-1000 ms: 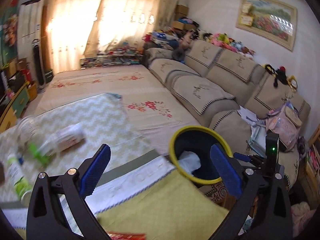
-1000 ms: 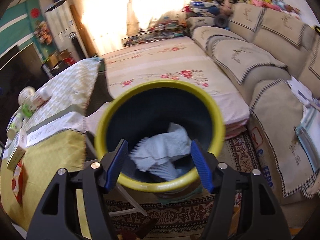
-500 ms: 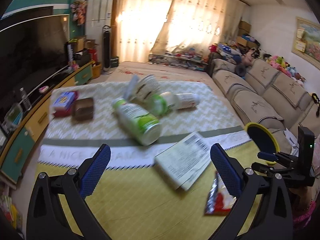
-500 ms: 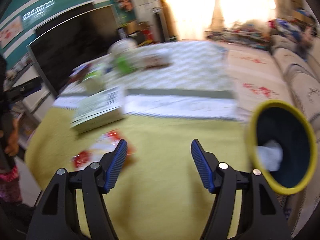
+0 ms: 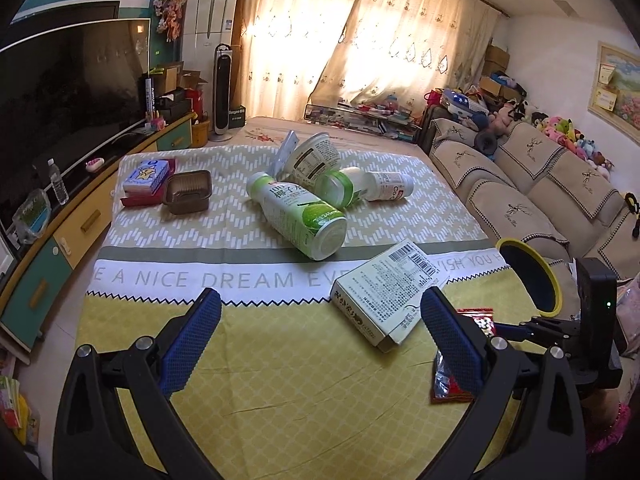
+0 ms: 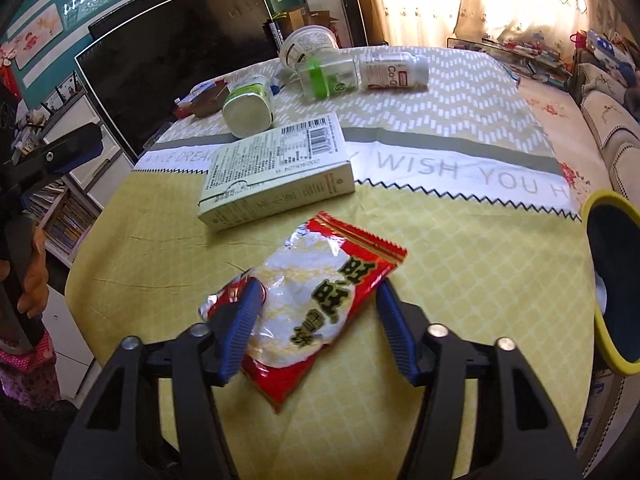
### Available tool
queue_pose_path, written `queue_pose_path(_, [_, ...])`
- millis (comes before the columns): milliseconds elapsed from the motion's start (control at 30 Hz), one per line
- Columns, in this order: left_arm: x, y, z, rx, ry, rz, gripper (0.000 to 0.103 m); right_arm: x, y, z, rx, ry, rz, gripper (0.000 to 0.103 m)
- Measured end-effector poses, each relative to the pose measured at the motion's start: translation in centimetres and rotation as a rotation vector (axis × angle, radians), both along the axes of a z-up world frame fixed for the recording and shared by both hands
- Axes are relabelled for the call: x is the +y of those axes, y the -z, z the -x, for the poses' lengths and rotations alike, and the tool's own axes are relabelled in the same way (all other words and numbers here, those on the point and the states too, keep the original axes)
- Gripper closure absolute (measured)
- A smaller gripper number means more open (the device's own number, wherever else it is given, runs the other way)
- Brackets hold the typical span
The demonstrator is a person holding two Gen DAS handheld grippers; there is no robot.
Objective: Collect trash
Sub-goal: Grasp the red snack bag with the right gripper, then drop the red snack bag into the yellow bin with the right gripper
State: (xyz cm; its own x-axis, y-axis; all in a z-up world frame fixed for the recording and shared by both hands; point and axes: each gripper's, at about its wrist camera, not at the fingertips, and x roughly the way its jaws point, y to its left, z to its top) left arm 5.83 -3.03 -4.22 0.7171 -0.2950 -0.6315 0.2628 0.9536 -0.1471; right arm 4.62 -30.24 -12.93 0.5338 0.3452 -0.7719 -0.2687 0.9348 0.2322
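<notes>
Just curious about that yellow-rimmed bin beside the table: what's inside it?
In the yellow-rimmed bin, the right wrist view shows a dark lining and a sliver of something white at its edge. The rest of the inside is cut off; the left wrist view shows only darkness.

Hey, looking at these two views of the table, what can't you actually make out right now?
- Snack packet, right wrist view: whether the closing right tongs press it yet; the left pad covers that edge.
- Snack packet, left wrist view: mostly hidden behind the left tongs.
- Bin, both views: its contents, since it is seen edge-on at the frame's side.
- Box: small print too fine to read.
</notes>
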Motion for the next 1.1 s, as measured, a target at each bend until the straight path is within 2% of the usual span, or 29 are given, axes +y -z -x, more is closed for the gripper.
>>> queue_pose_path(67, [-0.1, -0.2, 0.3, -0.008, 0.003, -0.008, 0.005, 0.2, -0.1, -0.2, -0.008, -0.004, 0.000, 0.082])
queue_pose_path(100, [-0.1, -0.2, 0.3, -0.009, 0.003, -0.009, 0.005, 0.2, -0.3, -0.2, -0.016, -0.004, -0.003, 0.087])
queue_pose_path(200, [0.0, -0.4, 0.4, -0.007, -0.001, -0.005, 0.005, -0.2, -1.1, -0.1, -0.047, 0.000, -0.017, 0.096])
queue_pose_path(433, [-0.4, -0.2, 0.4, -0.005, 0.011, -0.007, 0.005, -2.7, -2.9, 0.5, -0.106, 0.056, -0.002, 0.097])
queue_pose_path(600, [-1.1, 0.0, 0.3, 0.003, 0.033, -0.009, 0.005, -6.0, -3.5, 0.8, -0.136, 0.143, 0.023, 0.097])
queue_pose_path(833, [-2.5, 0.6, -0.2, 0.024, 0.066, -0.019, 0.005, -14.3, -4.0, 0.7, -0.175, 0.403, 0.119, 0.097])
queue_pose_path(1100, [-3.8, 1.4, -0.8, 0.048, 0.095, -0.027, 0.005, -23.0, -1.3, -0.4, -0.126, 0.659, 0.211, 0.097])
